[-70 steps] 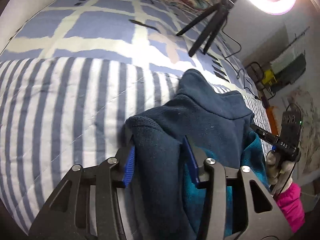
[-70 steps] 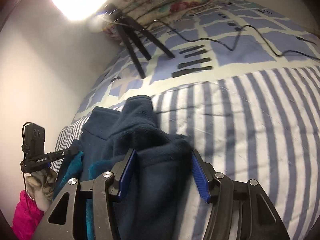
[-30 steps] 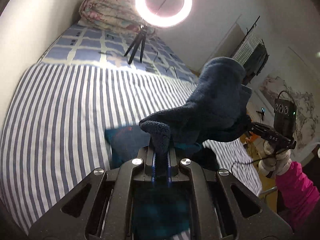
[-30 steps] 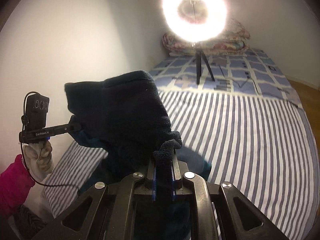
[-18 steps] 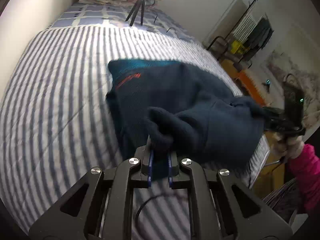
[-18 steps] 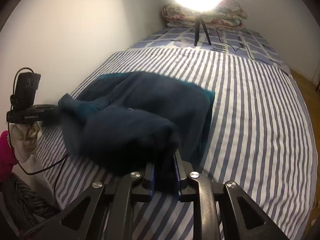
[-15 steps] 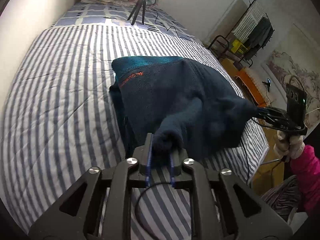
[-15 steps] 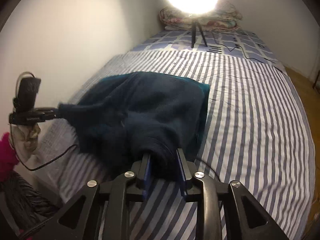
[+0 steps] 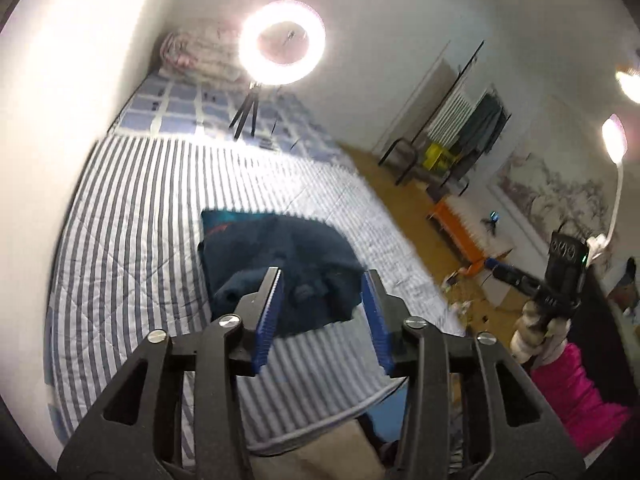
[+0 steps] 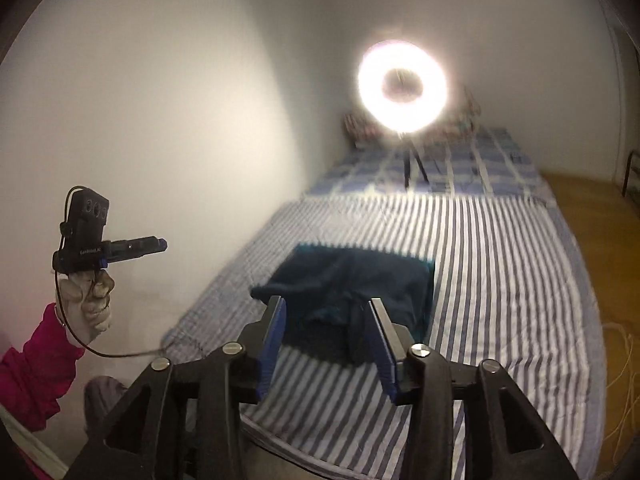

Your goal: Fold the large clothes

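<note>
Striped bedding (image 9: 132,216) fills the lower half of both wrist views, lit by a ring light (image 9: 282,43) on a tripod at the far end of the bed.

At the bottom centre of each frame my grippers are empty: the left gripper (image 9: 324,308) and the right gripper (image 10: 326,330) both have their blue pads parting, jaws still opening, with nothing between them. A second ago each was clamped on a thick bunch of the dark blue fleece (image 9: 276,264), held up over the bed; half a second ago I was drawing it down toward the near edge. Now both have let go and pulled up and away from the mattress.

Just beyond the fingertips, at mid-frame, the fleece lies on the stripes as a roughly square bundle, a strip of teal lining showing along its far edge. Its near side looks lumpy, with a fold of sleeve or hem bunched up, so I judge that this fold is laid but not yet tidy.

At the right edge of the left view, my other hand (image 9: 538,332), gloved and in a pink sleeve (image 9: 580,396), grips the right device; the left edge of the right view shows its mirror (image 10: 86,300).

Next, probably, smoothing or one more fold.
</note>
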Tool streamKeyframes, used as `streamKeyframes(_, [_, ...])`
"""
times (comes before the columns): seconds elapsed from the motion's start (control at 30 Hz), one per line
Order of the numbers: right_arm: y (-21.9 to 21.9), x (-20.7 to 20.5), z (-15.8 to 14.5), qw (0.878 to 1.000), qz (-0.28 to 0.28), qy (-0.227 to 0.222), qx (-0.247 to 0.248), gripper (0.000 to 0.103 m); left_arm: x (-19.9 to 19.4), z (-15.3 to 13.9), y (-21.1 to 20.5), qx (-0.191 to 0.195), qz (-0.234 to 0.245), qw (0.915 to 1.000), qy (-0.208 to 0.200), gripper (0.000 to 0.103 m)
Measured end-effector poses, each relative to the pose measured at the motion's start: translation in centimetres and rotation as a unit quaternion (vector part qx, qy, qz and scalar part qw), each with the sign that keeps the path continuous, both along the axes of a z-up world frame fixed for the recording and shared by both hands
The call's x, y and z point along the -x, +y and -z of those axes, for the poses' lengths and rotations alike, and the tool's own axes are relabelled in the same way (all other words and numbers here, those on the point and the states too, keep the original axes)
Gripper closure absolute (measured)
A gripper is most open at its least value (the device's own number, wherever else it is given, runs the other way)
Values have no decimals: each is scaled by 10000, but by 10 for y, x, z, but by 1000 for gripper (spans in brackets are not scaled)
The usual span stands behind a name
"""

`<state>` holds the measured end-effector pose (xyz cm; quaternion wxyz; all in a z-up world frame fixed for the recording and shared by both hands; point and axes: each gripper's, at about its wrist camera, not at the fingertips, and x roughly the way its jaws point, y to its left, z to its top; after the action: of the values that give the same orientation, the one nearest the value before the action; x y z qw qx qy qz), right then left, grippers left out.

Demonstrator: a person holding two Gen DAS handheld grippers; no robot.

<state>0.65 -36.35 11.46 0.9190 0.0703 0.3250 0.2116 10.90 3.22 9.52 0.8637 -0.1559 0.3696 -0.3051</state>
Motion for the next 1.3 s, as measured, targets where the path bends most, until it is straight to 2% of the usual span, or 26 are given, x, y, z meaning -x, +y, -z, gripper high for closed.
streamKeyframes(0.1, [-1,13,-34,9995,-50,-301,-59,59,3,-38,6,-4,-83,9996,-269,60])
streamKeyframes(0.17, [1,13,-46,9992,-15,-403,7,59,3,-53,6,-64,-157,9989,-443,58])
streamKeyframes(0.2, [2,11,-49,9991,39,-429,60,59,-1,-55,5,-17,-183,9990,-416,53])
streamKeyframes(0.27, [1,2,-46,9991,84,-424,4,59,-13,-50,1,122,-202,9992,-326,52])
streamKeyframes(0.37, [2,-22,-23,9994,156,-212,-234,59,-33,-26,-12,51,-355,9991,-216,52])
streamKeyframes(0.43, [8,-48,-1,9994,180,-25,-293,61,-54,-1,-26,-66,-418,9991,-57,52])
streamKeyframes(0.57, [29,-105,46,9994,149,296,40,64,-98,56,-54,-256,-417,9980,388,52])
streamKeyframes(0.67, [40,-148,88,9979,128,637,58,65,-125,99,-73,-409,-402,9962,659,55])
streamKeyframes(0.77, [46,-174,130,9958,217,841,275,65,-144,142,-87,-545,-424,9933,931,57])
streamKeyframes(0.87, [35,-188,186,9892,386,1414,35,65,-148,194,-92,-849,-538,9856,1363,57])
streamKeyframes(0.97, [30,-184,234,9789,476,1970,271,66,-142,255,-98,-1390,-360,9696,1980,57])
streamKeyframes(1.0, [30,-181,248,9760,406,2110,348,66,-138,266,-98,-1502,-312,9679,1989,57])
streamKeyframes(1.13, [31,-170,242,9768,220,2031,645,66,-129,257,-94,-1495,-304,9708,1852,57])
streamKeyframes(1.23, [24,-165,222,9779,221,2009,538,67,-125,243,-89,-1420,-323,9709,1903,58])
streamKeyframes(1.3, [21,-160,196,9853,126,1679,271,67,-120,215,-89,-1363,-293,9793,1465,58])
